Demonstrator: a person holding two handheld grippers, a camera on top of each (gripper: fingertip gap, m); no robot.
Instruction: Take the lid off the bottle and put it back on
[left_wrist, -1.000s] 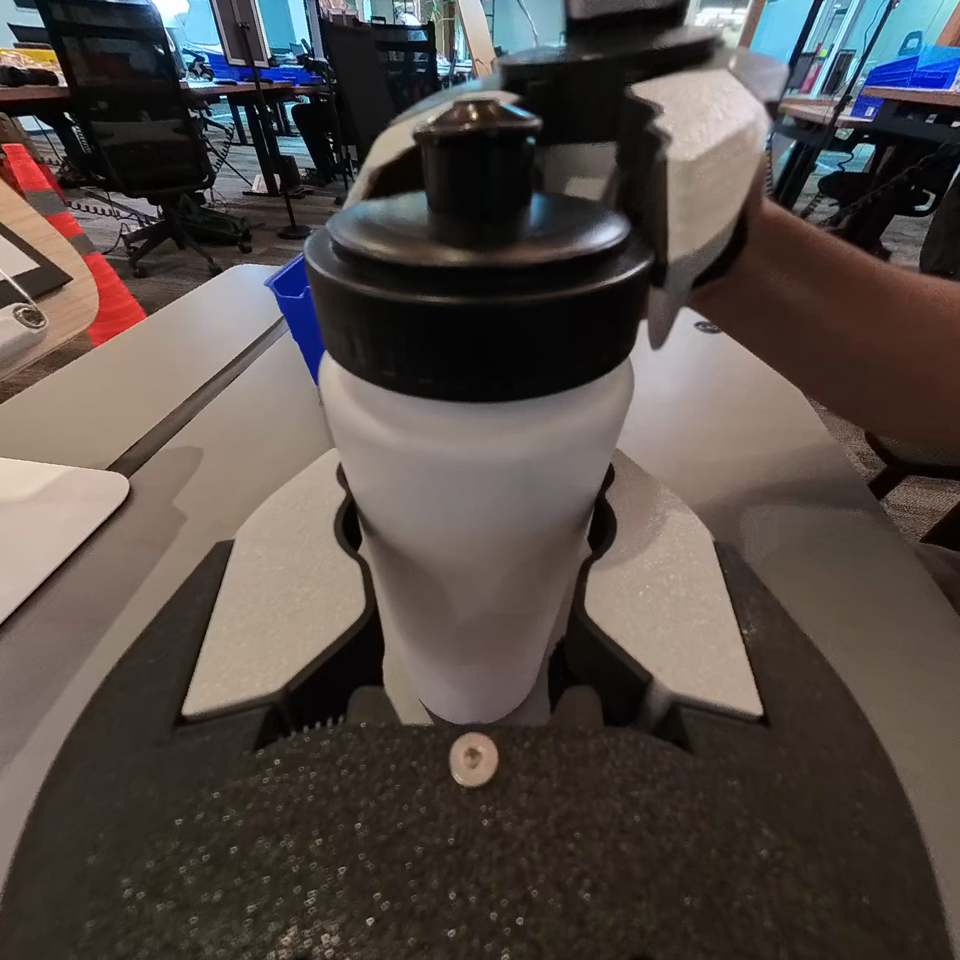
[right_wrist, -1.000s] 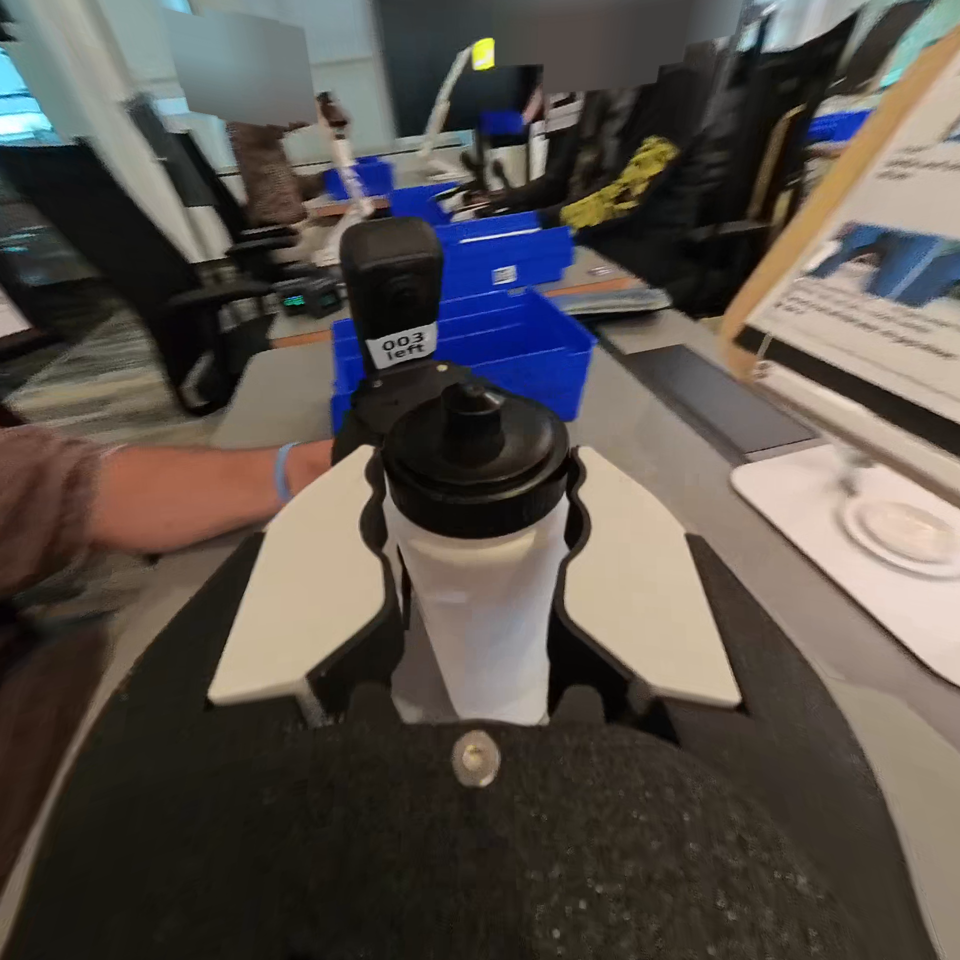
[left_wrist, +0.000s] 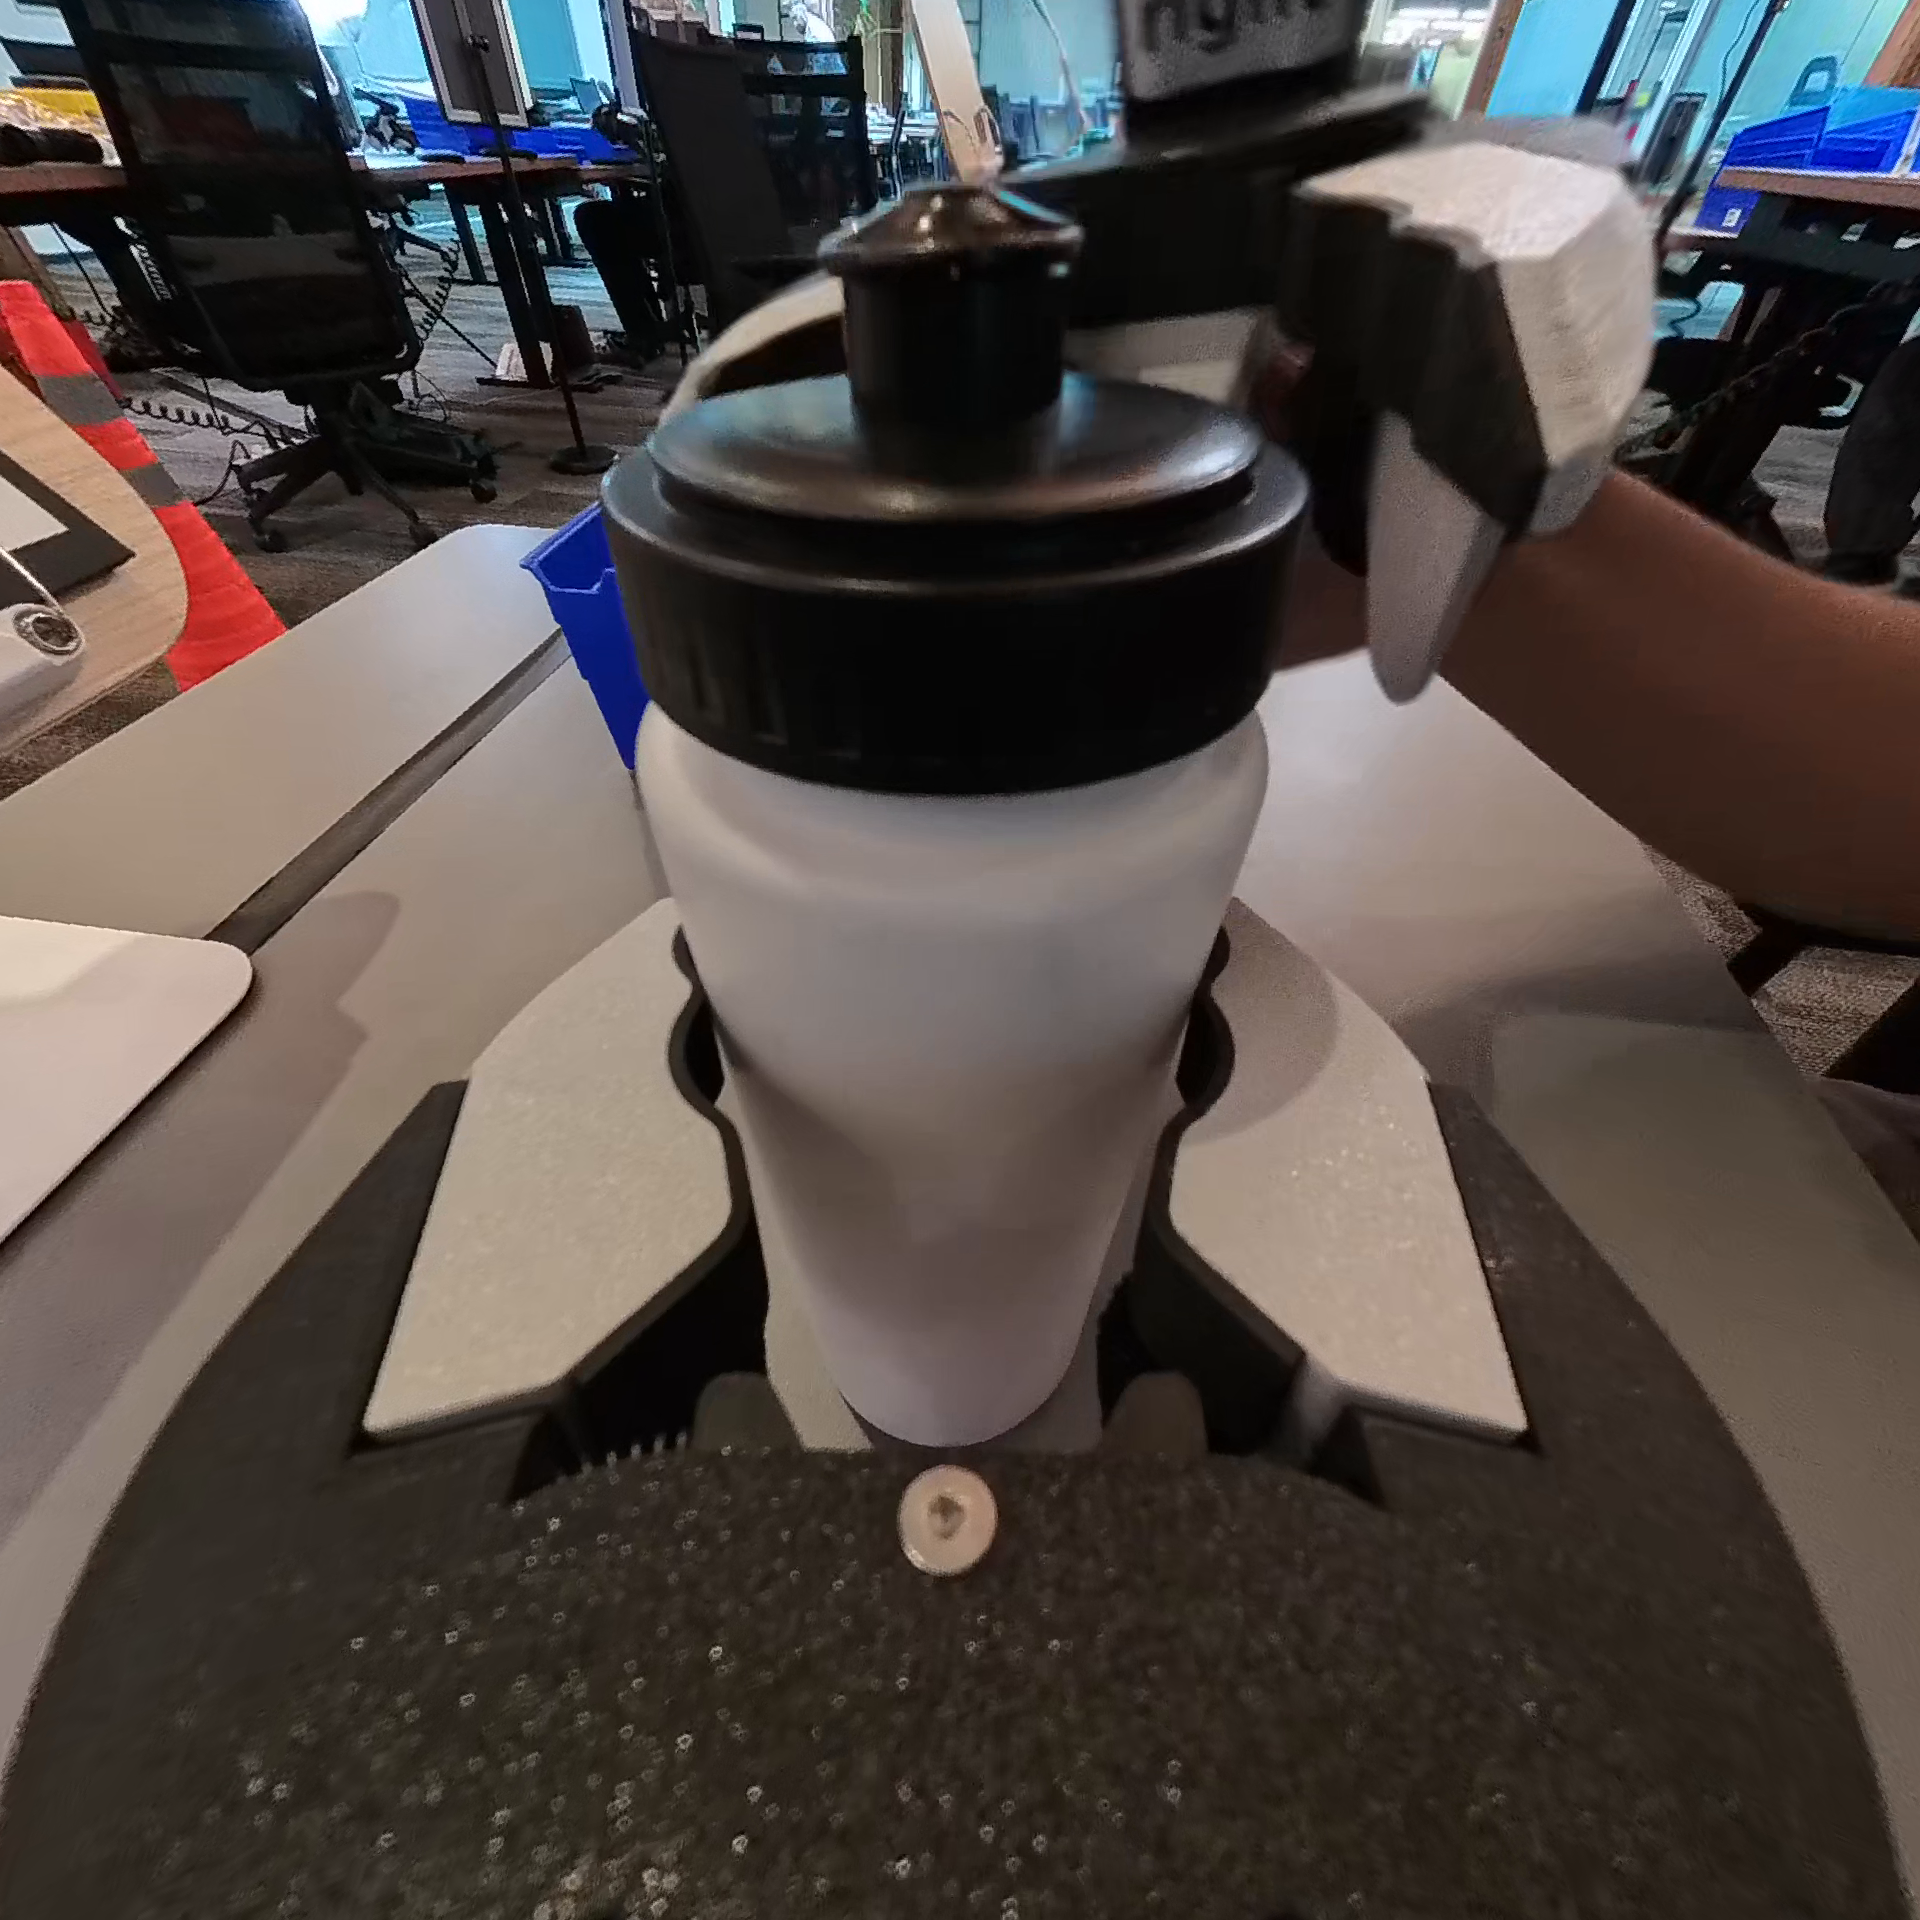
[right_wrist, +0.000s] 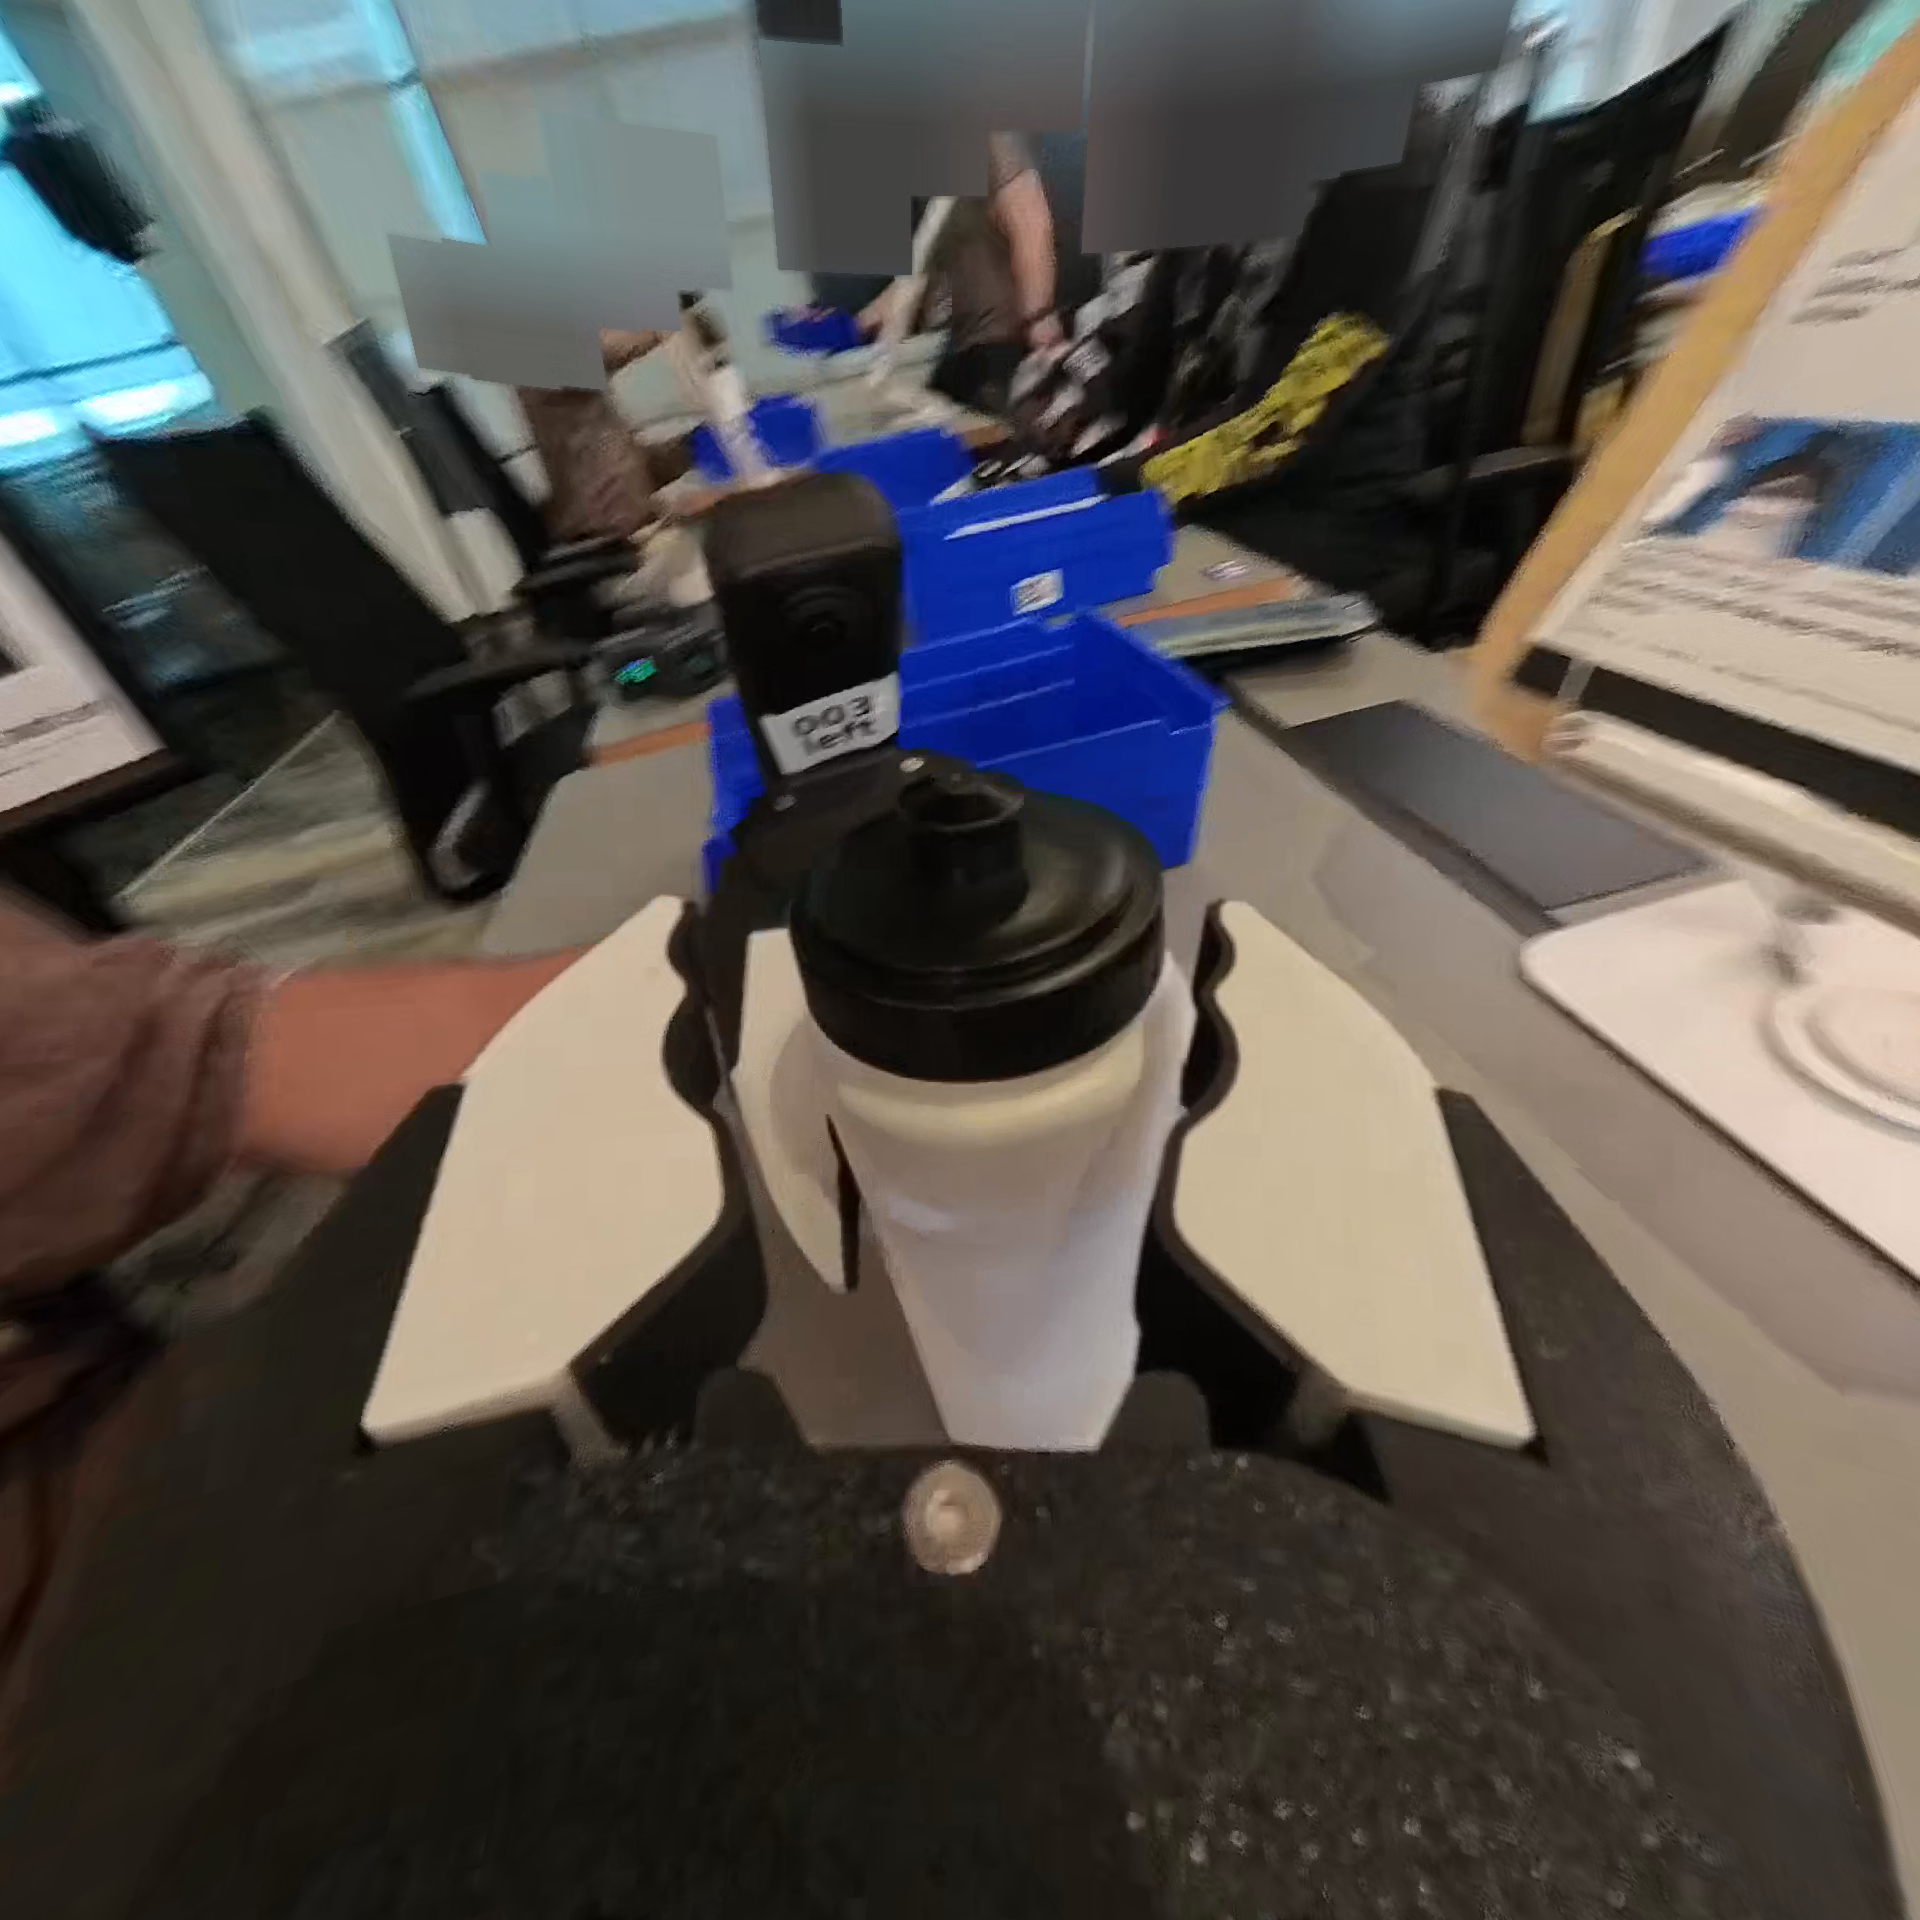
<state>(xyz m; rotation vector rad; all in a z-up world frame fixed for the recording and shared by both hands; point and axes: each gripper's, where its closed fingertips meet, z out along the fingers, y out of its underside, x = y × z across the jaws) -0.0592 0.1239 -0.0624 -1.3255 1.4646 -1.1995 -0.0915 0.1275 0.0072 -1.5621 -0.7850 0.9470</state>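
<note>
Standing upright between the two fingers of the left gripper (left_wrist: 951, 935), the white bottle (left_wrist: 935, 1039) is in the middle of both views, over the grey table (left_wrist: 1403, 831). Its foot is hidden behind the gripper body, so I cannot tell if it rests on the table. The black lid (left_wrist: 945, 623) sits on the bottle's neck, level, with its spout pointing up. The bottle wall is opaque and the lid covers the mouth, so what is inside cannot be seen.

The left fingers (left_wrist: 582, 1195) stand wide, one on each side of the bottle's body below the shoulder, and the dark pads seem to lie against its sides. In the right wrist view one left finger also lies along the bottle's side under the lid.

The right gripper (right_wrist: 951, 925) is at the height of the lid, with jaws spread. Its fingers (right_wrist: 1320, 1143) stand on both sides of the lid but do not press on it: a narrow space shows between the lid and each pad. It holds nothing. In the left wrist view one of its fingers hangs just beside the lid's rim, blurred, with a person's forearm (left_wrist: 1714, 727) behind it.

Behind the bottle a blue bin (right_wrist: 1060, 717) stands on the table. Only its walls show well, and I cannot tell what is inside. More blue bins stand farther back, blurred. At the table's side lies a white mat (right_wrist: 1662, 1039) with a clear round thing (right_wrist: 1849, 1039) on it.
</note>
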